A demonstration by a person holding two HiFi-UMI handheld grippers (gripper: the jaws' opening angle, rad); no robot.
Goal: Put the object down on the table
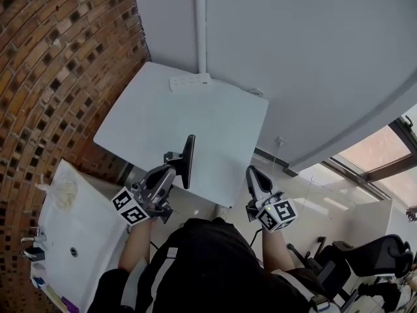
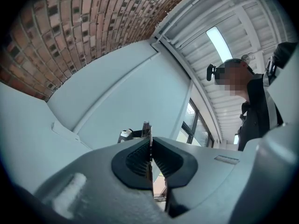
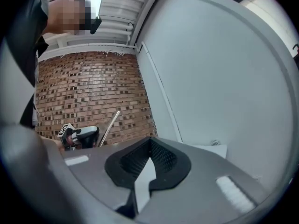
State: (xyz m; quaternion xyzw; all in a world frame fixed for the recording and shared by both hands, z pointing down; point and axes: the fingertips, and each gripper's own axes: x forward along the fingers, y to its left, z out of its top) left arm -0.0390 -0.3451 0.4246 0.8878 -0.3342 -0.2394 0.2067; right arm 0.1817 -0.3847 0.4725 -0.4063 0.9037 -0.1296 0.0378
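Nearest to me, the left tongs point(image 1: 176, 168) are clamped hard on a thin dark board point(image 1: 189, 160). In the left gripper view the pads point(image 2: 138, 158) press flat against both of its faces, and only its narrow edge point(image 2: 148, 129) shows above them. I hold it pinched low on one side, so it stands on edge and rises clear of the tongs. That seems to leave the lower edge free to meet the surface first.

The right tongs point(image 1: 253, 175) sit just beside my body on the other side, well apart from the board. Their tips are closed on each other with nothing between them, as the right gripper view point(image 3: 150, 146) shows. I judge they are simply kept out of the way, since one grip is enough for something this slim.

So the board is in the air in my left grip, over the near part of the white surface point(image 1: 215, 116) and not yet set down. I cannot tell how high it is above the top. To finish, I would tip it flat and lower it before letting go. Dropped on its edge, a piece this thin would probably topple.

Further off, a white power strip point(image 1: 191, 81) lies at the far edge of the surface, away from where the board would land. Beyond that are the pale wall point(image 1: 293, 44) and, to the left, the brick wall point(image 1: 58, 51).
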